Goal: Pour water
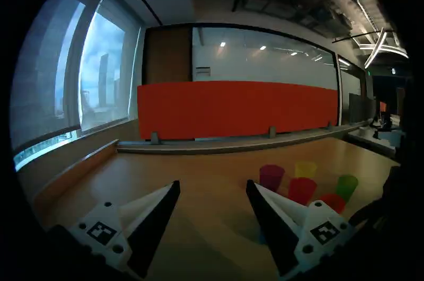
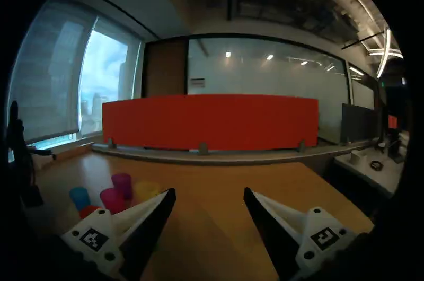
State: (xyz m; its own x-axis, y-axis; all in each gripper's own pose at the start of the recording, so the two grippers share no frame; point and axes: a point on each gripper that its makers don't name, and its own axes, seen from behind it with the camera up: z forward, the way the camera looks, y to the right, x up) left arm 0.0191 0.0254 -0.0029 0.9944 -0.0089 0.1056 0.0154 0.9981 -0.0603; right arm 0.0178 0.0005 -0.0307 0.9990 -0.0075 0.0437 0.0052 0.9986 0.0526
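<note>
Several small coloured plastic cups stand in a cluster on the wooden table (image 1: 212, 175). In the left gripper view I see a purple cup (image 1: 271, 176), a yellow cup (image 1: 306, 169), a red cup (image 1: 302, 189), a green cup (image 1: 346, 186) and another red cup (image 1: 333, 201) to the right of my left gripper (image 1: 212, 192), which is open and holds nothing. In the right gripper view the cluster lies at the lower left: a blue cup (image 2: 80, 196), a pink cup (image 2: 111, 199), a purple cup (image 2: 122, 183) and a yellow cup (image 2: 146, 191). My right gripper (image 2: 209, 197) is open and empty.
A long red divider panel (image 1: 238, 108) stands along the table's far edge, with a glass wall behind it. Large windows (image 1: 100, 77) run along the left side. A second desk with a monitor (image 2: 358, 122) sits at the right. A dark stand (image 2: 18, 159) rises at the far left.
</note>
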